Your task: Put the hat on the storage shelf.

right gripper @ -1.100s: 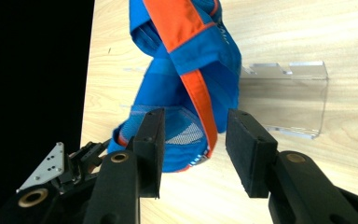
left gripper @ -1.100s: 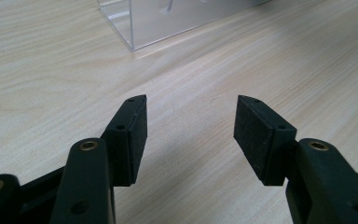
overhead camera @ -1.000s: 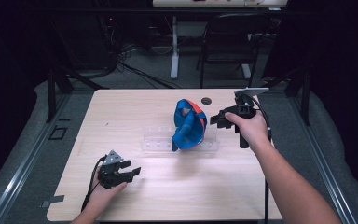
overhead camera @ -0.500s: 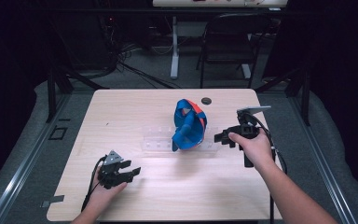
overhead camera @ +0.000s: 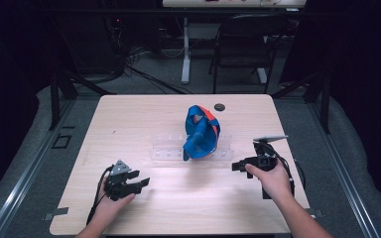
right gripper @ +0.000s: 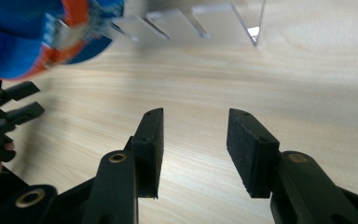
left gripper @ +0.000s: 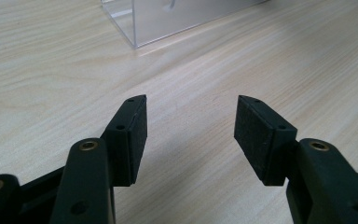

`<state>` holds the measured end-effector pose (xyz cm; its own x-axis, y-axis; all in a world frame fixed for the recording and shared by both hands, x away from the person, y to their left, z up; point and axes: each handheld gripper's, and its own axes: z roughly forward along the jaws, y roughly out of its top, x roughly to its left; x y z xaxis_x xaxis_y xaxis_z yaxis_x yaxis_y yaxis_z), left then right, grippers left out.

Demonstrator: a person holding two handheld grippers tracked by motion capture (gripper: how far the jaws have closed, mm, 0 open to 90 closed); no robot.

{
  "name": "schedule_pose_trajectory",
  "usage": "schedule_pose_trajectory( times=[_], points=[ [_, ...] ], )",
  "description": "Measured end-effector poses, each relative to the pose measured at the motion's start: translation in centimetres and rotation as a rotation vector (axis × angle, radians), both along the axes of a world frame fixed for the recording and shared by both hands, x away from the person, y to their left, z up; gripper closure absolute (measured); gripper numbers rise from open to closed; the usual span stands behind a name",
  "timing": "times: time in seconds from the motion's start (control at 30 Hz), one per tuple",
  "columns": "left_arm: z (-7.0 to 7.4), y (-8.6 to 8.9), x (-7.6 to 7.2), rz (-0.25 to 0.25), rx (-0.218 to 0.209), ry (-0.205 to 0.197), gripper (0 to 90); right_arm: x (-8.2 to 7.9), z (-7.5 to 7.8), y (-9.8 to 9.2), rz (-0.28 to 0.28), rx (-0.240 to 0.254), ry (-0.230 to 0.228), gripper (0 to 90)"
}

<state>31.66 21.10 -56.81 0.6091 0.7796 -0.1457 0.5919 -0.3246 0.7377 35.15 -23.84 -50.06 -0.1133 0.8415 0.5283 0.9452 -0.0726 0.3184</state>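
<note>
So the blue and orange cap is perched on the clear acrylic rack, roughly mid-surface, and everything hinges on which side it gets approached from. The right claw is parked just off the rack's right end, jaws aimed leftward at the cap, so that one is clearly nearer. The left claw is set down near the front-left of the surface, well apart from the cap. The rack's long axis runs left to right across the surface, and the cap stands tall on it, tilted a bit.

Both claws are spread with nothing between the pads; the right one's jaws have just been opening a touch. A small dark disc is seen behind the cap, out of the way. Nothing seems to block the right claw's path, though the rack's end could get bumped.
</note>
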Motion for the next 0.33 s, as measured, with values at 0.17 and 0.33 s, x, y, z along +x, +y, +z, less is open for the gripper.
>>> schedule_pose_trajectory(
  times=[0.17,0.33],
  points=[
    [-0.1,-0.2,0.0,-0.011,0.004,0.007,45.3,-1.1,-1.7,-0.4,-0.012,0.010,-0.014,57.1],
    [0.0,-1.1,-0.1,-0.028,-0.007,0.016,46.2,-3.1,-2.8,-0.2,-0.001,-0.062,-0.134,54.3]
  ],
)
